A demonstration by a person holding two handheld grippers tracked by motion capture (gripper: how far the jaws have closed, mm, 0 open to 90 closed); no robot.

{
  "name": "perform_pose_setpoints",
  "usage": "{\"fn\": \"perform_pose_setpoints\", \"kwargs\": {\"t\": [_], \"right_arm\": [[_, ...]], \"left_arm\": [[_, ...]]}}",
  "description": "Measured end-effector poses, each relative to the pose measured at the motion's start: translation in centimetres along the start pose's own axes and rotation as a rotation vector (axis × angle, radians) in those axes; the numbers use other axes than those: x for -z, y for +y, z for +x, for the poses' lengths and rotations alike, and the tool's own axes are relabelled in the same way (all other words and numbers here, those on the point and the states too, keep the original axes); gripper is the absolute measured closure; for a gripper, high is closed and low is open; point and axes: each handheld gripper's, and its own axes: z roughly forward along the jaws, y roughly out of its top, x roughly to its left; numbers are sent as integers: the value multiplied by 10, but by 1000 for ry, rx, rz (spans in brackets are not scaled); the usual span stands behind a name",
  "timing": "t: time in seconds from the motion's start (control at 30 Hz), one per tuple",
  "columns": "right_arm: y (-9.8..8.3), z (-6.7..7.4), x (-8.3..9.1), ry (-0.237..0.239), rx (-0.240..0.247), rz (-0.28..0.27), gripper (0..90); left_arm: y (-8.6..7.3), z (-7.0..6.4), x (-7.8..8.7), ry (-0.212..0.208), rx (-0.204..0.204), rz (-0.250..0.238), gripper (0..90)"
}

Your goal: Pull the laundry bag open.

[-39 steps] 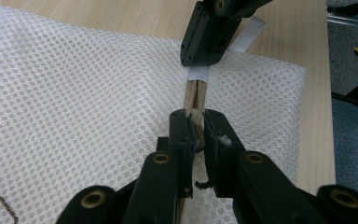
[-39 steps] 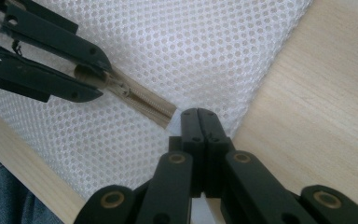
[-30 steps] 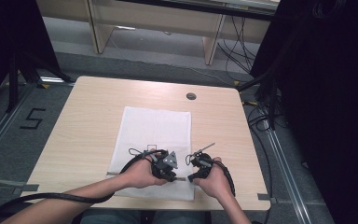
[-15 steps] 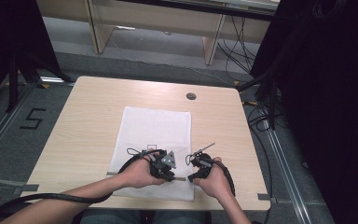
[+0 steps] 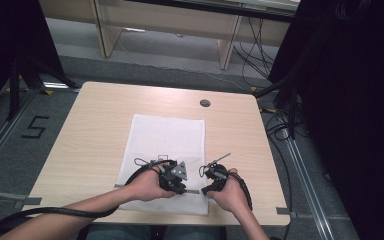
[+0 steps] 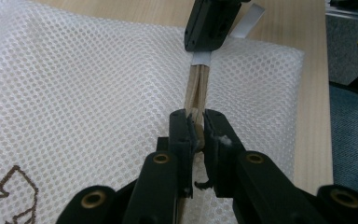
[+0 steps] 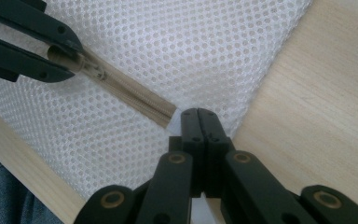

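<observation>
A white mesh bag (image 5: 165, 142) lies flat on the wooden table (image 5: 100, 115), its beige zipper (image 6: 196, 86) running along the near edge. My left gripper (image 6: 196, 125) is shut on the zipper's slider, which sits pinched between its jaws; the right gripper view shows that same grip (image 7: 58, 56) from the side. My right gripper (image 7: 199, 115) is shut on the white tab at the zipper's end (image 6: 201, 58), at the bag's near right corner. In the high view both hands hold the grippers (image 5: 180, 186) (image 5: 206, 189) close together over the bag's near edge.
A round cable hole (image 5: 205, 103) sits in the table's far right part. Bare wood lies left and right of the bag. Cables trail on the floor at the right (image 5: 280, 130). The person's lap (image 7: 4, 200) is just off the near edge.
</observation>
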Motion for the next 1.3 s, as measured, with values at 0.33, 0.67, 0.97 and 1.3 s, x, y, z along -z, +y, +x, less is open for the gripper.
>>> {"fn": "perform_pose_setpoints", "kwargs": {"t": [0.33, 0.67, 0.97, 1.3], "right_arm": [[0, 1, 0, 3, -8, -1, 900], [0, 1, 0, 0, -9, -5, 900], [1, 2, 0, -11, 2, 10, 900], [1, 2, 0, -6, 1, 9, 900]], "left_arm": [[-4, 0, 3, -2, 6, -7, 817], [-6, 0, 6, -3, 3, -8, 817], [-8, 1, 9, 2, 7, -7, 817], [-10, 1, 11, 1, 2, -13, 817]]}}
